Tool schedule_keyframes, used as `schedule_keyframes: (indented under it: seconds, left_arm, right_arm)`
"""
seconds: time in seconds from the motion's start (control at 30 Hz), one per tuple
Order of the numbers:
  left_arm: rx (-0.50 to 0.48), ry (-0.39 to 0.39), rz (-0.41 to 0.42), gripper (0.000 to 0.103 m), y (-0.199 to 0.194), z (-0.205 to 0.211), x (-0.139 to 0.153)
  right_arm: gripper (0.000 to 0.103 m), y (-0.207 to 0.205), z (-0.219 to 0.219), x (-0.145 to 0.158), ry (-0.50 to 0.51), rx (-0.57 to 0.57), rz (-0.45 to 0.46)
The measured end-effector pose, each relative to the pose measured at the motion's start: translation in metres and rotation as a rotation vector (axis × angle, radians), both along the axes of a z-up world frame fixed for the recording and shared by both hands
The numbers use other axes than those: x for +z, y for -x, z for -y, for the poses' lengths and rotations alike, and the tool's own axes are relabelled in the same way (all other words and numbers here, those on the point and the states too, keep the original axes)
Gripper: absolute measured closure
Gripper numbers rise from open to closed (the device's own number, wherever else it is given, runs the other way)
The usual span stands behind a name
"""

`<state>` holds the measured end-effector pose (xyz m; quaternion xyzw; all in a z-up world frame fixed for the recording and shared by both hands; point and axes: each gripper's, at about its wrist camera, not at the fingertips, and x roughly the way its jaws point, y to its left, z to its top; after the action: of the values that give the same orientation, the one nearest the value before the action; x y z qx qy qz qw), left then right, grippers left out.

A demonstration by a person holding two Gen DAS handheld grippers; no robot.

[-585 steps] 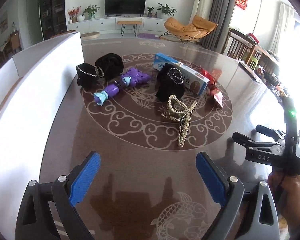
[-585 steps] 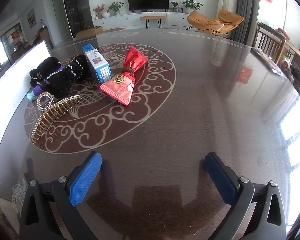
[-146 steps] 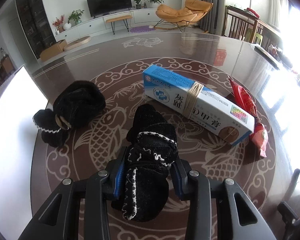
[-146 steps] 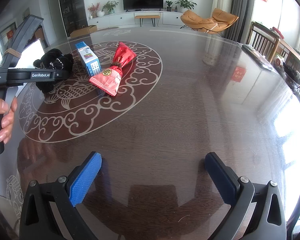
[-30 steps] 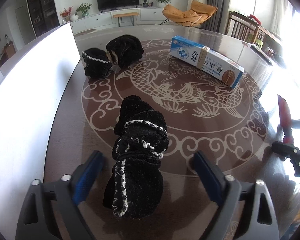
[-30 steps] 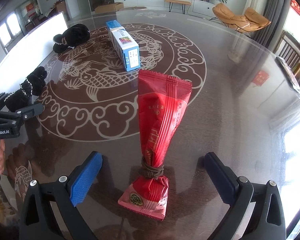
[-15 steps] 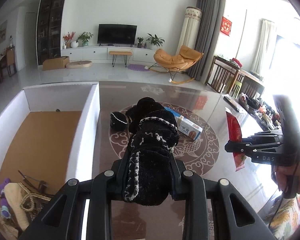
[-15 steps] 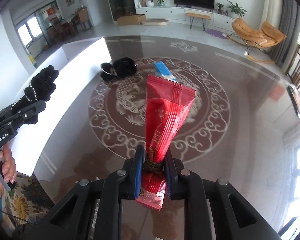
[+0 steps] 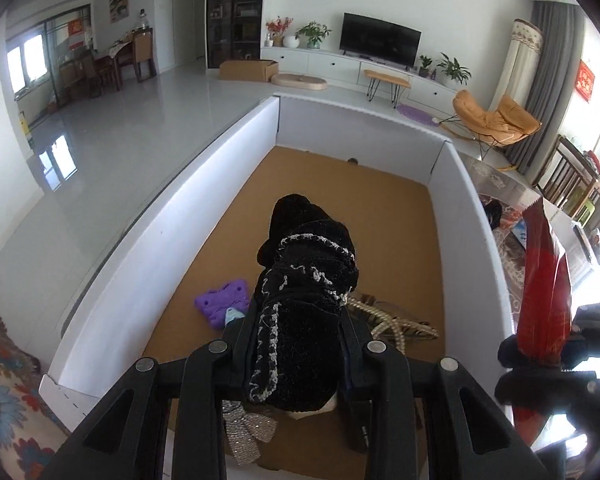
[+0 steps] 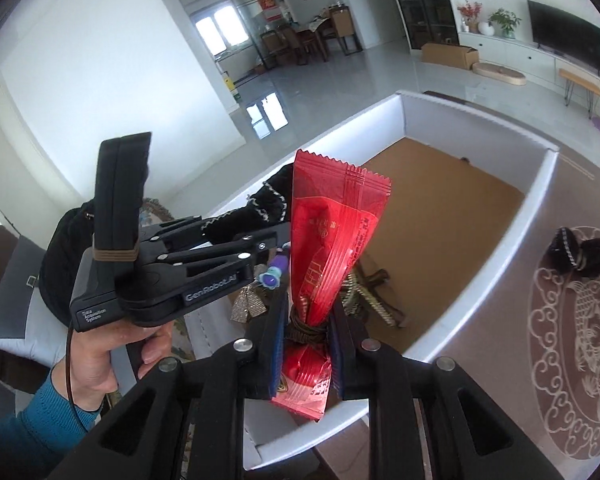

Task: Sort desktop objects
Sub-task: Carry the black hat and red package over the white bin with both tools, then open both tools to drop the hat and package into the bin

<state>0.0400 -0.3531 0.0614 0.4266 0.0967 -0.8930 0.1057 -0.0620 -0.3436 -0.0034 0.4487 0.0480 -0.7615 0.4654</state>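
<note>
Left gripper [image 9: 298, 354] clamped on a black sock [image 9: 304, 300], held above the box [image 9: 204, 216] with the brown floor directly beneath; sock's long axis runs forward along the fingers; right gripper [image 10: 306, 344] clenched on the tied neck of a red packet [image 10: 328, 240], packet upright, poised over the box's near corner beside the right wall [image 10: 512, 248]; both loads already stand over the opening, so the drop judged next calls only for release, the left sitting deeper over the middle; inside lie a purple toy [image 9: 222, 300], a gold comb [image 9: 396, 324] and a silver bow [image 9: 246, 434], all at the near end, far end bare; a second black sock [image 10: 578, 256] remains on the table [image 10: 540, 360], dark, glossy, patterned with pale scrollwork; beyond, a bright living room with pale tiled floor
</note>
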Motion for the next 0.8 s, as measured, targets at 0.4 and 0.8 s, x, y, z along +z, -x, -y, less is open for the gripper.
schedule_keyframes:
  seconds: [0.4,0.8]
  left_arm:
    - [0.176,0.014,-0.082,0.017,-0.017,0.007,-0.016]
    - [-0.214,0.028,-0.307,0.016,-0.033,-0.138,0.051]
  right_arm:
    - [0.023,-0.011,-0.017,-0.021,-0.016,-0.024,-0.069]
    - [0.004,0.047,-0.271,-0.097,-0.343,-0.644,-0.232]
